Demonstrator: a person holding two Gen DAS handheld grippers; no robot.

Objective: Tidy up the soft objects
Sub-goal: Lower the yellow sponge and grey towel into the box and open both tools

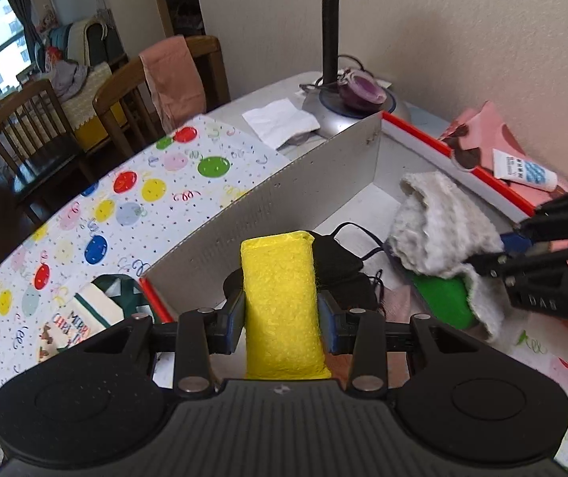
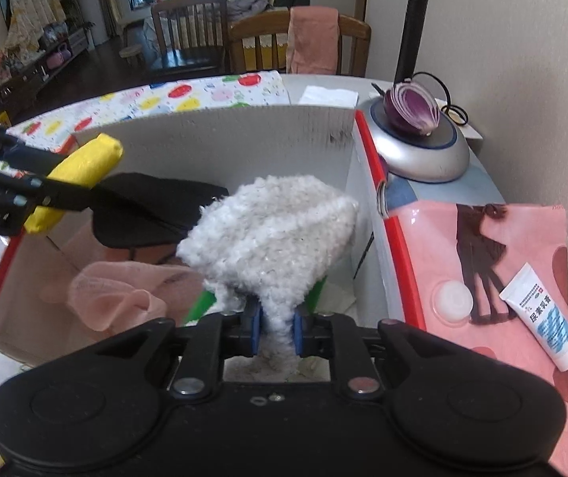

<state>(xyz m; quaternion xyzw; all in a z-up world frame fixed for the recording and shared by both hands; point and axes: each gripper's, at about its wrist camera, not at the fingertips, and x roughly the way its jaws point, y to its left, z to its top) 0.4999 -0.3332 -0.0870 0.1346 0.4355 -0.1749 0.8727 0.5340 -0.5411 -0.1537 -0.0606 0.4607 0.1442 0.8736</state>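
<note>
Left wrist view shows my left gripper (image 1: 280, 310) clamping the yellow sponge (image 1: 282, 302) lengthwise over the box (image 1: 244, 206), directly below, while my right gripper (image 2: 277, 328) (nearer the floor) pinches the white fleece cloth (image 2: 272, 234).

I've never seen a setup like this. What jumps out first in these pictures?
A bright yellow sponge is pinched in the left tool, held above an open cardboard box. The right tool grips a fluffy white cloth over the same box, where a pink cloth and something black already lie. A halved purple onion sits oddly on a lamp base beyond the box.
</note>
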